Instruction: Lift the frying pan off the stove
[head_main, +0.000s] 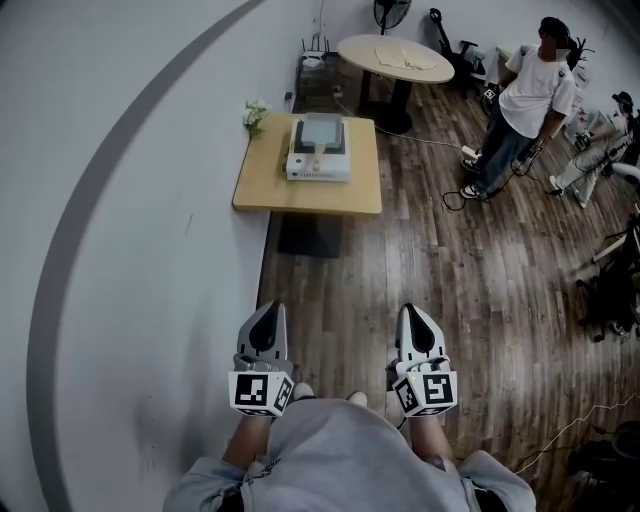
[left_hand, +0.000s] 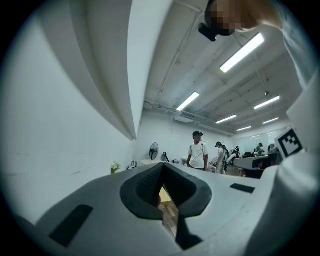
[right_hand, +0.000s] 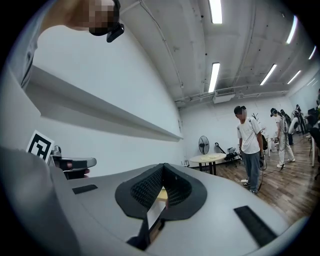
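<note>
Far ahead in the head view, a white countertop stove (head_main: 318, 166) sits on a low wooden table (head_main: 262, 190), with a grey square pan (head_main: 322, 130) on top of it. Both grippers hang close to my body, well short of the table. My left gripper (head_main: 266, 316) is shut with nothing in it, and so is my right gripper (head_main: 417, 320). In the left gripper view the left gripper's (left_hand: 162, 189) jaws meet with only a sliver of the table showing past them. The right gripper view shows the right gripper (right_hand: 161, 190) the same way.
A white wall (head_main: 120, 200) runs along my left. Small white flowers (head_main: 255, 114) stand at the table's far left corner, and a dark mat (head_main: 310, 237) lies under its near edge. Beyond are a round table (head_main: 395, 55), a standing person (head_main: 528, 105), and cables (head_main: 440, 140) on the wood floor.
</note>
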